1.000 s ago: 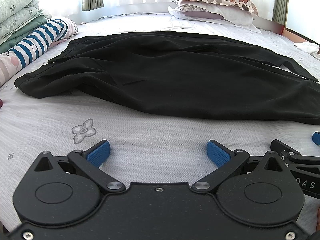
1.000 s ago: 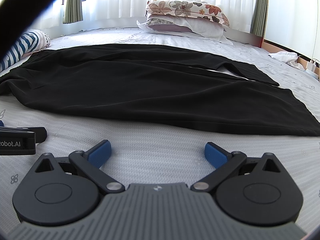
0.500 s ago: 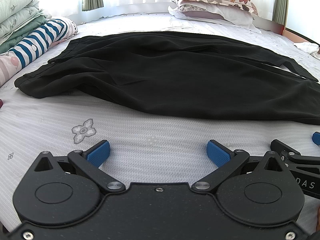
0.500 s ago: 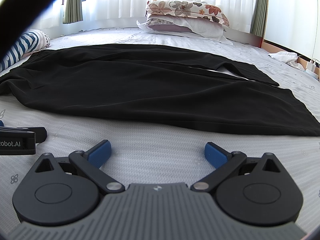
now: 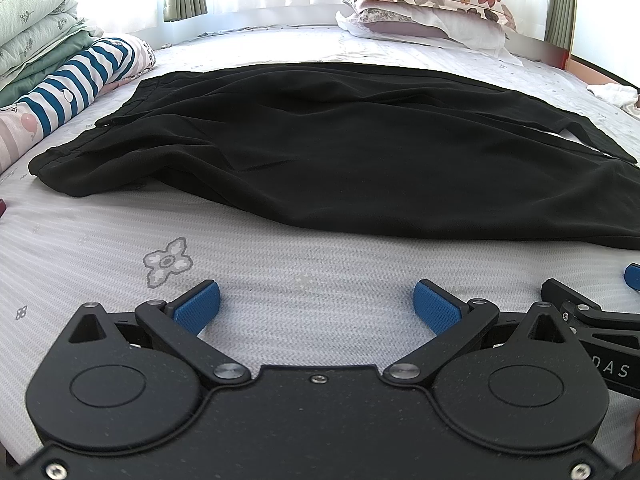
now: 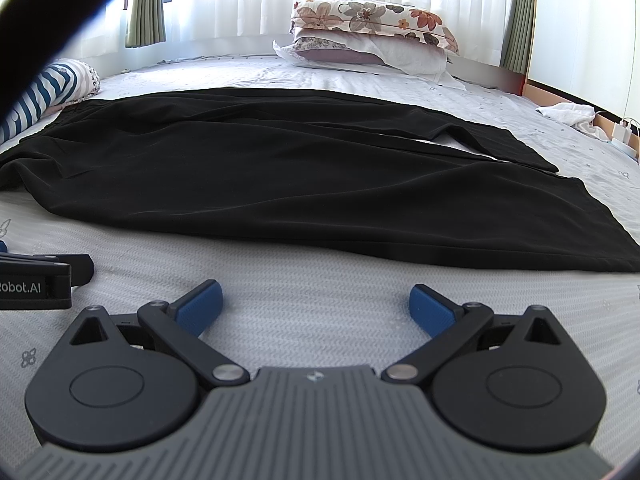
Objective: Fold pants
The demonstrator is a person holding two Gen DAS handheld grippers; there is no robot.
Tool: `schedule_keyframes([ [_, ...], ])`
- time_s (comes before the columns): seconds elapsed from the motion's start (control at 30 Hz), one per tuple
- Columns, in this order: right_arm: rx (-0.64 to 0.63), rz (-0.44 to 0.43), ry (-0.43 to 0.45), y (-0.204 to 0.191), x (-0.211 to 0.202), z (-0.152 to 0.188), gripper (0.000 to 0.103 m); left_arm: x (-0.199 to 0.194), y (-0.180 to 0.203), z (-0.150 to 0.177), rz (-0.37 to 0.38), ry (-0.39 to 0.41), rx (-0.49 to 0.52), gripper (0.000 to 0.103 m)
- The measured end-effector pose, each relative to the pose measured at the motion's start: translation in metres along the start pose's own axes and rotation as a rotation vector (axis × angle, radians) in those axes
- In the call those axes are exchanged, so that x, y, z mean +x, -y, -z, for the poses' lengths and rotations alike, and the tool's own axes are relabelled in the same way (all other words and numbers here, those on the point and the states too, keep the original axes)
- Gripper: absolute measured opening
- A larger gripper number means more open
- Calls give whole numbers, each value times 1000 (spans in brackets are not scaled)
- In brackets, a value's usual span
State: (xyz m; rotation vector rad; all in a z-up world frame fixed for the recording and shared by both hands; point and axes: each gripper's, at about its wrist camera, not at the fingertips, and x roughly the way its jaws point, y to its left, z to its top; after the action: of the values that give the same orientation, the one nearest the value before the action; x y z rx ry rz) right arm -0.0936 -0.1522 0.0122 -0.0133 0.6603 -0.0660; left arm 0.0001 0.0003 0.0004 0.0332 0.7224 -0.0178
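Black pants (image 5: 340, 152) lie spread flat on the bed, waistband at the left, legs running to the right; they also show in the right wrist view (image 6: 280, 184). The two leg ends lie at the right, one behind the other (image 6: 520, 152). My left gripper (image 5: 316, 304) is open and empty, low over the sheet just short of the pants' near edge. My right gripper (image 6: 316, 304) is open and empty, also just short of the near edge, further right. Each gripper shows at the edge of the other's view.
The bed sheet (image 5: 280, 272) is white with small flower prints. Floral pillows (image 5: 428, 4) are stacked at the far side. A striped blue-and-white bolster (image 5: 76, 84) and folded quilts (image 5: 32, 40) lie at the left. A white cloth (image 6: 568, 114) lies at the far right.
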Motion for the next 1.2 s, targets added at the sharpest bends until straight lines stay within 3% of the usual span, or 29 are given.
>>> schedule_keyframes([
  [0.4, 40, -23, -30, 6, 2, -6, 103, -4, -3, -5, 21, -6, 8, 103],
  [0.57, 207, -18, 9, 45, -14, -7, 103, -11, -32, -22, -18, -10, -34, 100],
  [0.7, 406, 40, 33, 103, -18, -12, 97, -13, -83, -44, -42, 10, -184, 99],
  [0.8, 571, 81, 43, 154, -18, -15, 94, -6, -129, -62, -70, 23, -379, 94],
  [0.93, 749, 157, 46, 208, -12, -13, 89, 15, -194, -74, -51, -3, -660, 89],
  [1.1, 832, 251, 28, 250, -1, -7, 80, 46, -236, -78, -121, -41, -776, 83],
  [1.2, 862, 295, 30, 262, 0, -4, 79, 53, -249, -80, -150, -15, -812, 81],
])
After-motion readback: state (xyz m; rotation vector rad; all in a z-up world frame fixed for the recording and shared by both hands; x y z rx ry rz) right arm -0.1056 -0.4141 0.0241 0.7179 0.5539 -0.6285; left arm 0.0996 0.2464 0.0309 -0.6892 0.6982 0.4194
